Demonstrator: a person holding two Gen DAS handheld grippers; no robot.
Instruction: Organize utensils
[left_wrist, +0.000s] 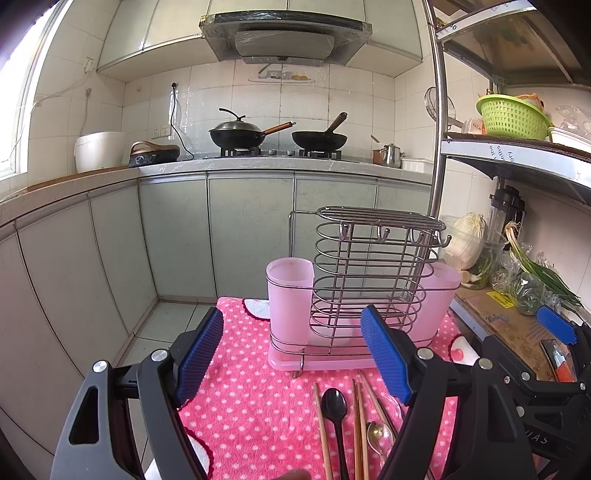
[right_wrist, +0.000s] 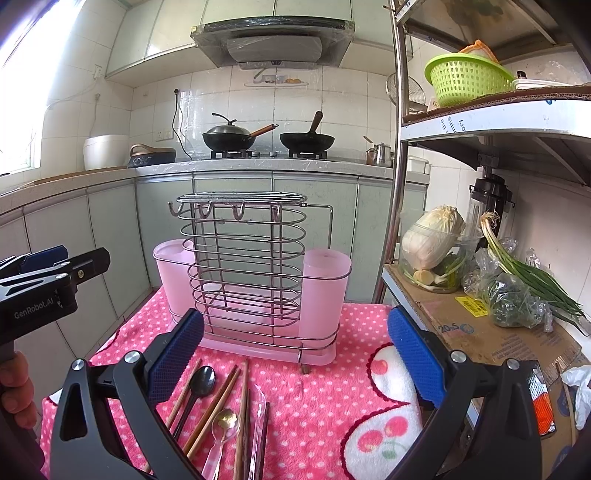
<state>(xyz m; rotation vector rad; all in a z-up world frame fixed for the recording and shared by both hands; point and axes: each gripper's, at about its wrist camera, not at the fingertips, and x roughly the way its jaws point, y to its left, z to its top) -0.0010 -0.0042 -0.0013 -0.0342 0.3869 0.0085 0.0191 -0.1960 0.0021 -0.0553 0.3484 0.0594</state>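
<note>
A: Where do the utensils lie?

B: On the pink dotted cloth, at about six o'clock from the utensil rack. In the right wrist view there is a black spoon, wooden chopsticks, a gold spoon and a clear spoon, side by side, handles toward the camera.

A: And the rack?

B: It stands upright at twelve o'clock on the cloth: a wire basket on a pink tray, with a pink cup at its nine o'clock end in the left wrist view and another at three o'clock. I cannot tell whether anything sits in either cup.

A: The left gripper?

B: The left gripper is released, its blue pads spread wide, holding nothing; the utensils lie below and between them.

A: The right?

B: The right gripper is likewise spread and unladen, with the utensils near its left pad, at seven o'clock in the view.
</note>
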